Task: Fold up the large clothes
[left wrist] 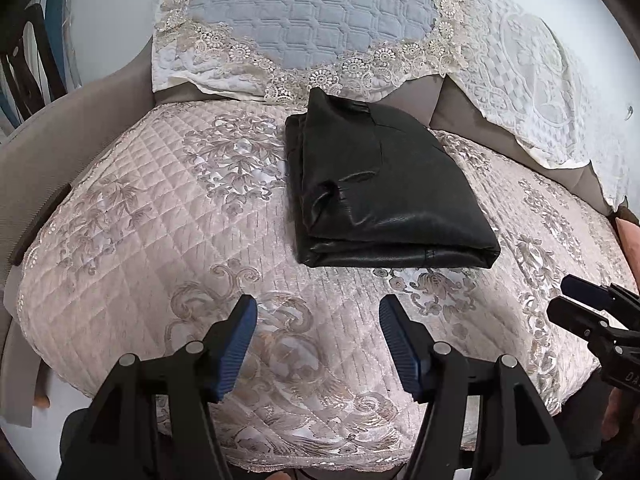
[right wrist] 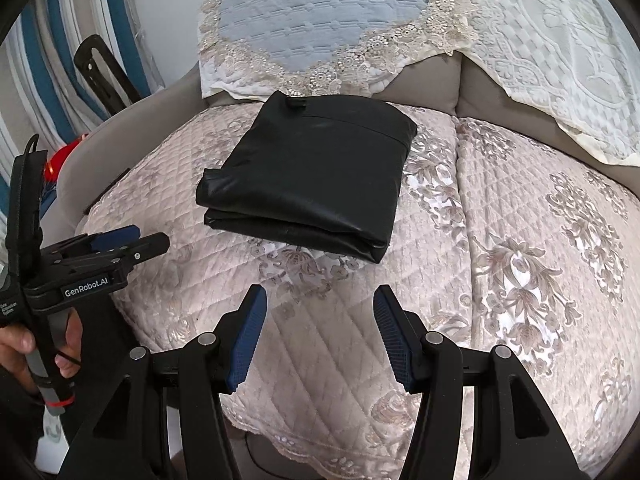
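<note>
Your left gripper (left wrist: pixel 318 340) and right gripper (right wrist: pixel 320 330) both hang released and empty, just short of the black garment (left wrist: pixel 376 184), which lies folded compactly on the sofa cover (left wrist: pixel 160 240), so folding looks finished.

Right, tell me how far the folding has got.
Done, it seems: the black garment lies as a compact folded stack on the sofa cover. In hand: nothing; left gripper and right gripper are open and short of it. Left: apparently nothing, maybe tidying.
</note>
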Available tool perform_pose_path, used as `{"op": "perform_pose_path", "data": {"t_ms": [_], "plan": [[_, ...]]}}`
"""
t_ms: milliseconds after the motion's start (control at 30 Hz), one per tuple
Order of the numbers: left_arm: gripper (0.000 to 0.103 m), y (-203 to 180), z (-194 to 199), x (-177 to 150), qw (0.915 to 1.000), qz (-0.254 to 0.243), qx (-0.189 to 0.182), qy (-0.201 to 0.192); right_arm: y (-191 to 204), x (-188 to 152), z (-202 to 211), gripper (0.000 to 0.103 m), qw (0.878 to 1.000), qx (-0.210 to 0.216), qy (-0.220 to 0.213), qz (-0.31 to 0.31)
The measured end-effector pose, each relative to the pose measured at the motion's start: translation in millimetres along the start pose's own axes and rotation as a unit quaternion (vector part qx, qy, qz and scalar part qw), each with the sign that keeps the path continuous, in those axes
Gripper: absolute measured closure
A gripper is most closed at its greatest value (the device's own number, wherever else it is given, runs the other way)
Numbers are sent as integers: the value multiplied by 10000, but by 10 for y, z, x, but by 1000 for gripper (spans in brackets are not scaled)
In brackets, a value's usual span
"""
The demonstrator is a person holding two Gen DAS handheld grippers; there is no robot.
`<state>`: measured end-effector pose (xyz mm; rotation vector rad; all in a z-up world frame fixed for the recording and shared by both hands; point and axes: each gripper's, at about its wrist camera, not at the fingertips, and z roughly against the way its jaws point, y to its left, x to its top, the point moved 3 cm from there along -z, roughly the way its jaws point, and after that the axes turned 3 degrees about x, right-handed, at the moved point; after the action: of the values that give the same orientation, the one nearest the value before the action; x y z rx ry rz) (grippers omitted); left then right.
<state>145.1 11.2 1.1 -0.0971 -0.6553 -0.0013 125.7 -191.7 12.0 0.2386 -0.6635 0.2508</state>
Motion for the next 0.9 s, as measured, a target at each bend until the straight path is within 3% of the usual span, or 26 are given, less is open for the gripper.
{"op": "perform_pose_path", "data": {"t_ms": [900], "plan": [[37, -69, 34, -11, 9999, -144, 68, -67, 11, 3, -21, 46, 10000, 14, 29, 11]]}}
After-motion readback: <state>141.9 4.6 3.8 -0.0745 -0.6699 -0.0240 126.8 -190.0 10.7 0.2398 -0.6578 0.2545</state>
